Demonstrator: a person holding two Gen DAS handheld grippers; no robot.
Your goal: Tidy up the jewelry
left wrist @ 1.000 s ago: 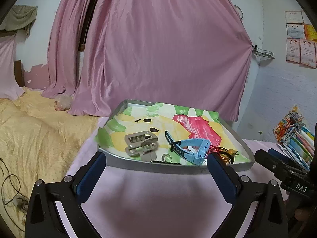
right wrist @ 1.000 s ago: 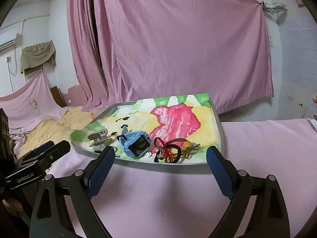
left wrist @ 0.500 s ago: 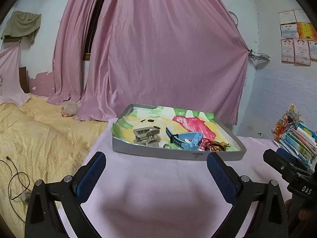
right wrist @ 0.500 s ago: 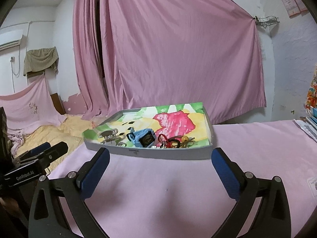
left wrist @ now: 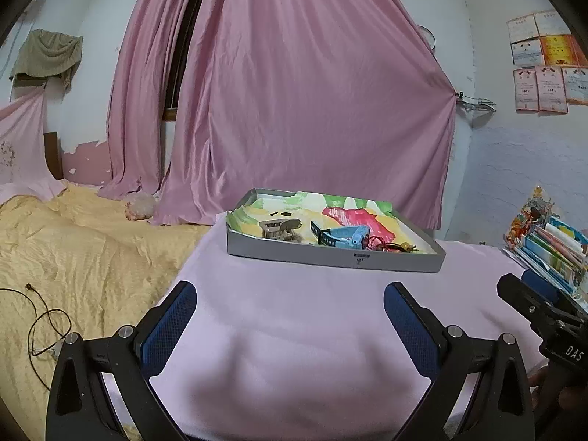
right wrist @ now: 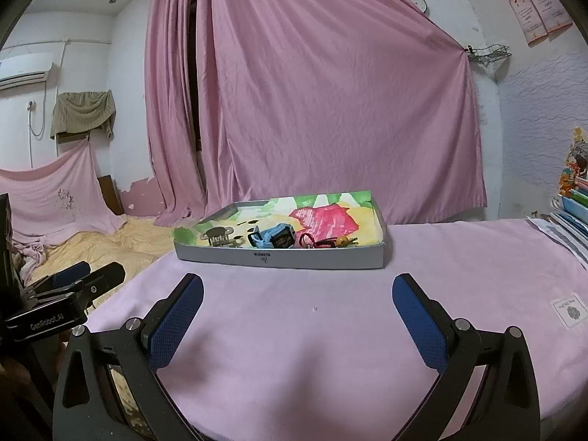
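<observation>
A shallow grey tray (left wrist: 330,255) (right wrist: 279,257) with a colourful painted lining rests on the pink cloth ahead of both grippers. Inside lie a beige hair claw (left wrist: 276,228) (right wrist: 217,236), a blue watch (left wrist: 345,237) (right wrist: 273,237) and red and dark hair ties (left wrist: 386,244) (right wrist: 319,242). My left gripper (left wrist: 290,316) is open and holds nothing, well short of the tray. Likewise open and holding nothing, my right gripper (right wrist: 297,310) sits back from the tray's front wall.
A pink cloth (right wrist: 330,312) covers the surface. A yellow blanket (left wrist: 73,250) with a dark cable (left wrist: 44,323) lies left. Stacked books (left wrist: 551,246) stand at the right. Pink curtains (left wrist: 301,110) hang behind the tray. A white label (right wrist: 569,310) lies on the cloth at right.
Both grippers have drawn back and lowered, so the tray looks smaller and farther, seen from its front wall. Both stay open with nothing held.
</observation>
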